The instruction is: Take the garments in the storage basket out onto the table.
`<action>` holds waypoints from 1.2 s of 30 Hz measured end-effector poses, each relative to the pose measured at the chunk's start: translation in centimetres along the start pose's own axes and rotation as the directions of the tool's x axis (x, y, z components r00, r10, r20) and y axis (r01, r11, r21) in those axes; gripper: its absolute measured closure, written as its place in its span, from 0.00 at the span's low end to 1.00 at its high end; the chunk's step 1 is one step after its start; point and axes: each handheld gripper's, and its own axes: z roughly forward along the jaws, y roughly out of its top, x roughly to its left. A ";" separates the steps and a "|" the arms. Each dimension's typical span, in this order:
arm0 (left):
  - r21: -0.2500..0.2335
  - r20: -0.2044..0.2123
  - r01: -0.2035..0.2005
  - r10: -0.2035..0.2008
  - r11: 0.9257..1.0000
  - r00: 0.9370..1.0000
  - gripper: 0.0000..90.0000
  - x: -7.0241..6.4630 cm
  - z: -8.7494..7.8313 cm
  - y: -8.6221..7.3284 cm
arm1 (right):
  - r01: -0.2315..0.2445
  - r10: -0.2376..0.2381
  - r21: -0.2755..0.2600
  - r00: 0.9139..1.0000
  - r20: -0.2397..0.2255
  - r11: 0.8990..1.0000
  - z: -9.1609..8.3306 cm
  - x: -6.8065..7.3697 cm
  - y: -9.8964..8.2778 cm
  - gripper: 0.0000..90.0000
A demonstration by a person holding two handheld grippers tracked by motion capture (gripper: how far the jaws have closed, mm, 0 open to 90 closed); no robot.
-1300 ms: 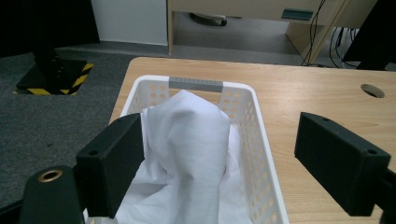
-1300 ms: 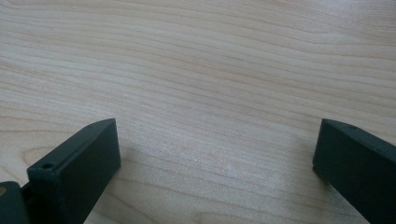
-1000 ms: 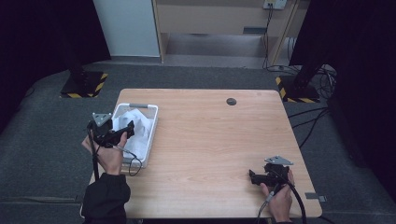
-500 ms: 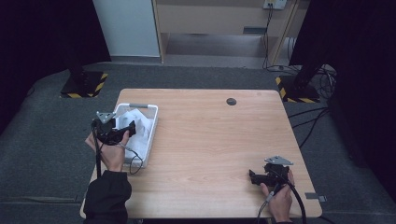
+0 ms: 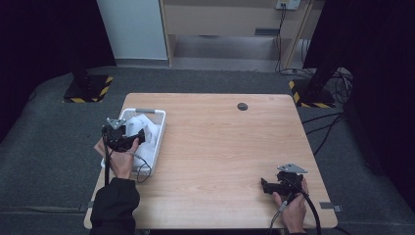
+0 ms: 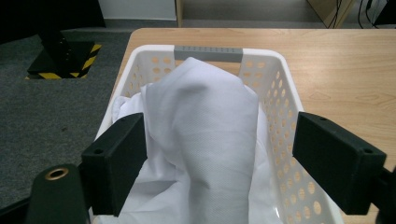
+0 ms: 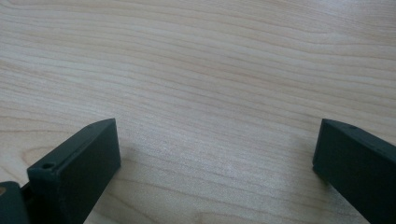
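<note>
The left gripper [image 6: 215, 172], jaws wide, straddles a soft, crumpled white cloth [image 6: 205, 140] heaped inside a perforated white plastic basket [image 6: 275, 88] at the pale wood-grain bench's [image 5: 235, 147] left edge. The right gripper [image 7: 215, 168] rests wide open on bare wood.

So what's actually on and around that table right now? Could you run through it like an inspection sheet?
Surface: light wooden table, mostly bare, with a small dark round disc near its far edge.
Job's things: white perforated basket with a grey handle at the table's left side, holding a crumpled white cloth heaped above the rim.
Clutter: nothing seen.
Grippers: left gripper open, jaws either side of the cloth heap, not closed on it; right gripper open, low over bare wood near the front right corner.
Cables: one trails from each gripper; more lie on the floor at right.
Surroundings: grey carpet, two stands with yellow-black striped bases, wooden cabinet behind.
</note>
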 end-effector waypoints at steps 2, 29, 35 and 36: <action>0.016 -0.006 -0.009 0.009 1.000 1.000 0.19 -0.1 0.4 -0.1 | 0.000 0.000 0.000 1.000 0.000 1.000 0.0 0.0 0.0 0.01; 0.128 -0.023 -0.009 0.012 0.992 1.000 0.22 -0.3 3.5 -1.2 | 0.000 0.000 0.000 1.000 0.000 1.000 0.0 0.0 0.0 0.01; 0.160 -0.032 -0.011 0.016 0.987 0.999 0.30 -0.3 3.9 -1.3 | 0.000 0.000 0.000 1.000 0.000 1.000 0.0 0.0 0.0 0.01; 0.168 -0.035 -0.013 0.019 0.986 0.999 0.35 -0.4 3.9 -1.3 | 0.000 0.000 0.000 1.000 0.000 1.000 0.0 0.0 0.0 0.01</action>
